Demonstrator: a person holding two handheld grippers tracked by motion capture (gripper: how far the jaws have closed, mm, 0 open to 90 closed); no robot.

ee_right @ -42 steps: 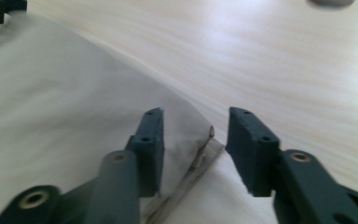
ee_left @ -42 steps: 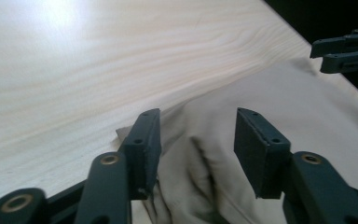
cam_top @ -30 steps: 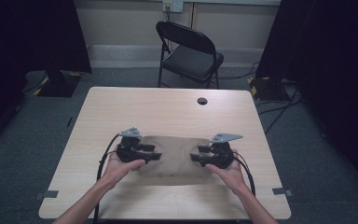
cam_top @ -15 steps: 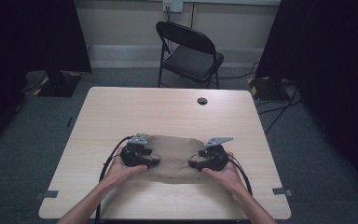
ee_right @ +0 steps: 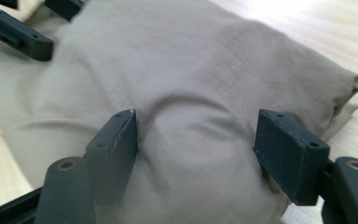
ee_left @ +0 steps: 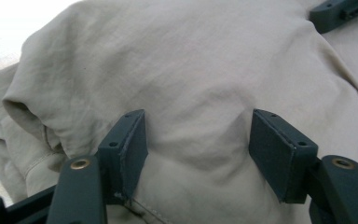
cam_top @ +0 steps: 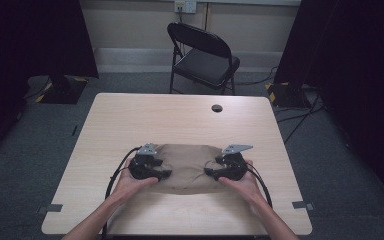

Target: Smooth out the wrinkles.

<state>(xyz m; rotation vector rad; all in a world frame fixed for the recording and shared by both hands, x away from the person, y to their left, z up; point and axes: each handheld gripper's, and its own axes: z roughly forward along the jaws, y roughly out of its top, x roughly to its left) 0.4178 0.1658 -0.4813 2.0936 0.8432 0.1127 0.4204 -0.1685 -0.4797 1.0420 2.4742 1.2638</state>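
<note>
A folded beige cloth (cam_top: 187, 167) lies flat on the near half of the wooden table (cam_top: 180, 115). My left gripper (cam_top: 165, 173) rests at the cloth's left side and my right gripper (cam_top: 210, 173) at its right side, both pointing inward. In the left gripper view the cloth (ee_left: 191, 70) lies under the left gripper (ee_left: 199, 137), whose jaws stand wide apart over a low ridge of fabric, pads clear of it. The right gripper (ee_right: 198, 137) looks the same over the cloth (ee_right: 191, 60). Both pairs of jaws have just been opening.
A black folding chair (cam_top: 202, 55) stands beyond the far edge of the table. A small dark cable hole (cam_top: 216, 108) sits near that edge. Tape marks (cam_top: 53, 208) lie at the near corners. Dark curtains hang at both sides.
Both hands have sunk a little toward the table and the near edge. The grippers now sit low on the cloth, which lies flatter than before.
</note>
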